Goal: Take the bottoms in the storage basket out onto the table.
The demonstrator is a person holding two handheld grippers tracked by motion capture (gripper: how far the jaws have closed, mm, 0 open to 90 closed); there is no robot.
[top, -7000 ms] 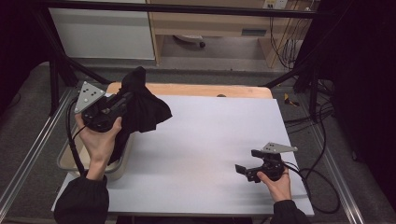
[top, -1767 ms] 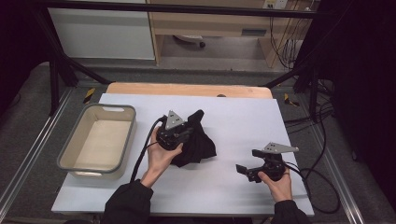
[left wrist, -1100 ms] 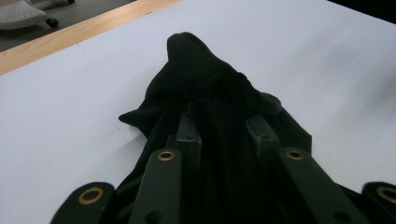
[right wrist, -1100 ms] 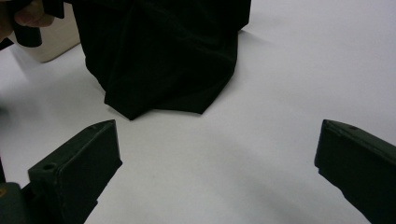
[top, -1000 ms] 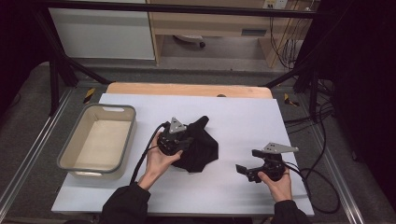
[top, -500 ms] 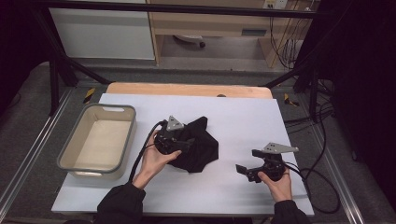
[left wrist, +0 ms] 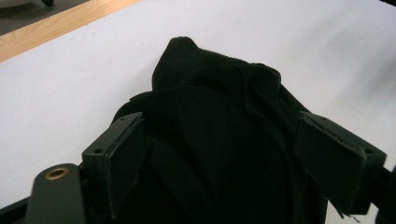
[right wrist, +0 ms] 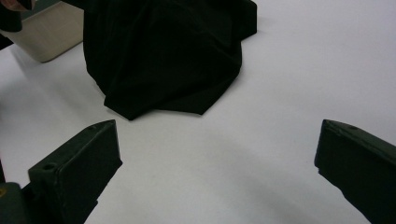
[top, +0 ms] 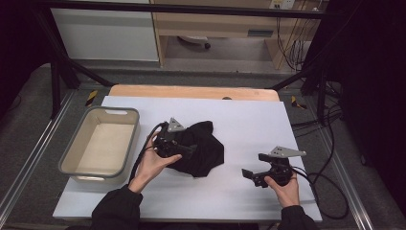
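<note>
- The cloth (top: pixel 203 151) lies mid-table (top: pixel 249 120), between my grippers.
- The tub (top: pixel 72 158) sits at the table's left edge, left of my left gripper (top: pixel 184 148).
- My right gripper (top: pixel 251 175) rests near the table's right front.

No readable text, label or number anywhere

Left gripper (top: pixel 184 148) jaw tips hidden in high view against black cloth (top: pixel 201 151); contact with fabric not resolvable there. Near part of cloth (left wrist: pixel 219 154) cut off by bottom edge in left gripper view. Cloth top (right wrist: pixel 163 51) cut off by upper edge in right gripper view; beige bin (right wrist: pixel 44 37) clipped at upper left. Right gripper (top: pixel 256 176) jaws too small to be judged in high view.
</note>
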